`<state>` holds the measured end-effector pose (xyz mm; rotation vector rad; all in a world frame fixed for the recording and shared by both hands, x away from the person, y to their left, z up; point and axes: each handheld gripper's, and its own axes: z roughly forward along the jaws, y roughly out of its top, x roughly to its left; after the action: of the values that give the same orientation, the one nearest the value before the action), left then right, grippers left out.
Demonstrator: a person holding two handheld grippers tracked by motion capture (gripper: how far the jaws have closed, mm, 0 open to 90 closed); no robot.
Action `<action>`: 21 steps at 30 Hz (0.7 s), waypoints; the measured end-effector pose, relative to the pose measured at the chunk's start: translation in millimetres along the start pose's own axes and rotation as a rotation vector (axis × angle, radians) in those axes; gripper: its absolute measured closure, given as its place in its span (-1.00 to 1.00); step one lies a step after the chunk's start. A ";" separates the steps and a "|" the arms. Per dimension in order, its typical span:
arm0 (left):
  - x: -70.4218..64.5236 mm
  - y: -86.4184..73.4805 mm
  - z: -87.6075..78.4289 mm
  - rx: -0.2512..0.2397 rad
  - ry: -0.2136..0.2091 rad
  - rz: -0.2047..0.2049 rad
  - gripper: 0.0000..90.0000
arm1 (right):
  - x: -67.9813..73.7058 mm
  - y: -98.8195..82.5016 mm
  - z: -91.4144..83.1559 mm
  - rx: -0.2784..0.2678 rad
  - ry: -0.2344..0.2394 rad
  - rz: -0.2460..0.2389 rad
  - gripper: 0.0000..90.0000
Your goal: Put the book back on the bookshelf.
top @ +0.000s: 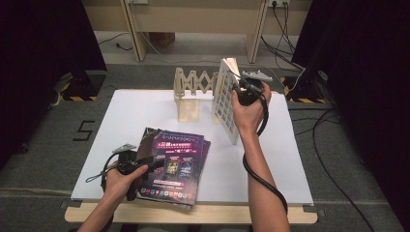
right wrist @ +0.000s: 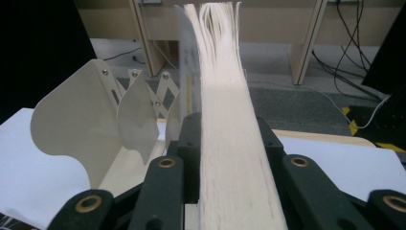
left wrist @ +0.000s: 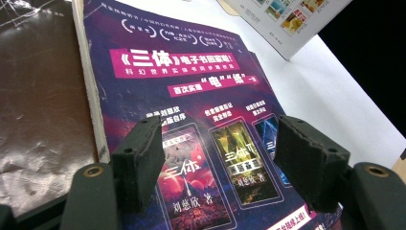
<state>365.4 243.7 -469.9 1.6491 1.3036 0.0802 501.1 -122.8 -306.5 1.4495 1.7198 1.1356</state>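
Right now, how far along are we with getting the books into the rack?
No book stands in the wooden rack yet. The right gripper holds one white book upright beside it. The purple book and the stack under it lie flat, left gripper open above them.

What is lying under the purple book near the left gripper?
Under the purple book lies a dark brown book, its cover showing at the left. A further edge peeks out at the right; the rest is covered.
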 end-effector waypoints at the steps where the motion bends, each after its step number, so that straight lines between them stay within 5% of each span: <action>1: 0.2 0.1 -0.1 -0.001 0.001 0.000 -0.27 | -0.9 0.4 -1.0 0.007 0.011 0.006 0.58; 7: -0.5 0.5 -0.8 -0.004 -0.002 -0.001 -0.27 | -3.1 1.2 -2.3 0.036 0.006 0.006 0.56; 12: -0.4 0.2 0.0 -0.003 -0.003 0.003 -0.27 | -5.7 1.2 3.9 0.114 0.012 0.002 0.59; 21: 0.7 1.1 1.3 0.000 -0.001 -0.001 -0.27 | -1.4 4.2 0.6 0.079 -0.046 -0.006 0.65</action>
<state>367.3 243.5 -470.2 1.6485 1.3033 0.0790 503.8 -123.9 -303.2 1.5056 1.7539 1.0341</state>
